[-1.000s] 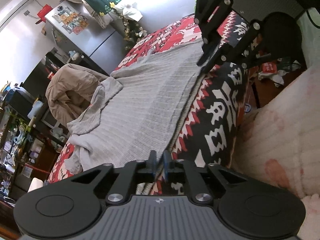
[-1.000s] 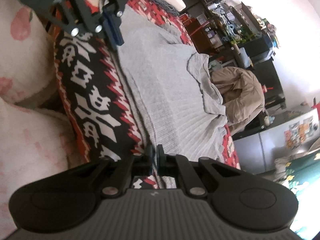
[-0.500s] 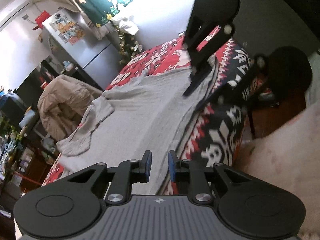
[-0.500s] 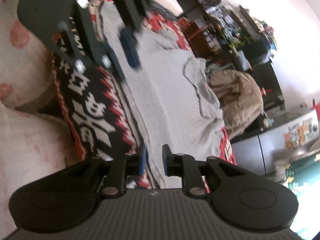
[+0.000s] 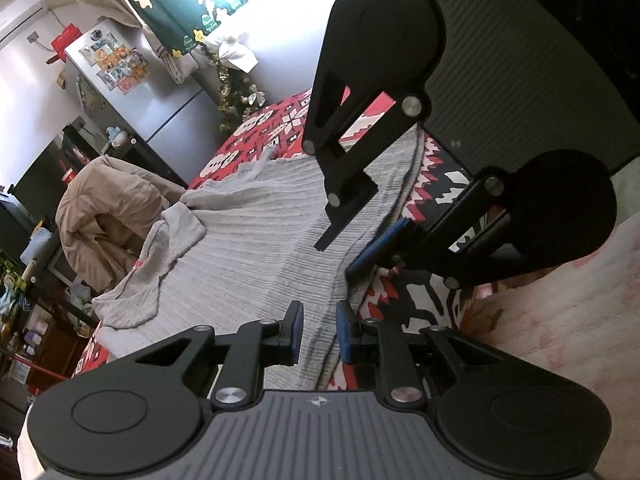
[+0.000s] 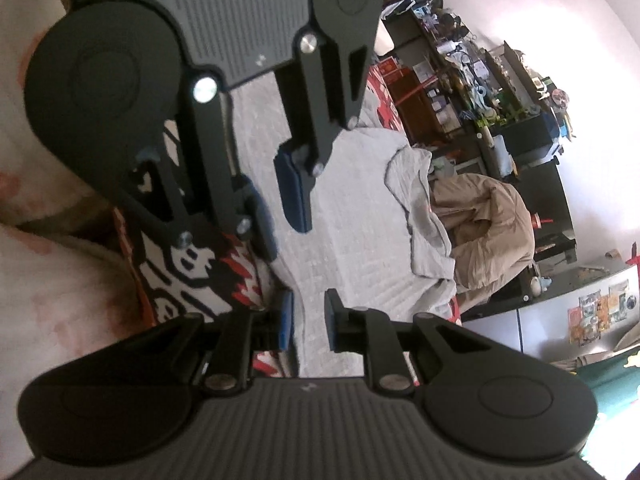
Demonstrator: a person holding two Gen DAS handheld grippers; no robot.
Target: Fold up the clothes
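A grey ribbed garment (image 5: pixel 248 248) (image 6: pixel 352 240) lies spread flat on a red, black and white patterned blanket (image 5: pixel 420 292) (image 6: pixel 188 264), one sleeve bunched at its far side. My left gripper (image 5: pixel 320 334) hovers open over the garment's near edge, a clear gap between its blue pads and nothing pinched. My right gripper (image 6: pixel 309 320) is likewise open above that same edge, empty. The two grippers face each other closely: the right gripper (image 5: pixel 334 258) fills the upper left wrist view, and the left gripper (image 6: pixel 280 216) fills the upper right wrist view.
A tan jacket (image 5: pixel 104 216) (image 6: pixel 488 224) is heaped beyond the garment. A grey fridge (image 5: pixel 132 92) with magnets and cluttered shelves (image 6: pixel 480 80) stand behind. A fluffy pink-white cover (image 5: pixel 560 320) (image 6: pixel 48 300) borders the blanket's near side.
Both grippers were shut on the garment's edge a second ago; both have opened and let it go. They have drawn closer together, each now large in the other's view.
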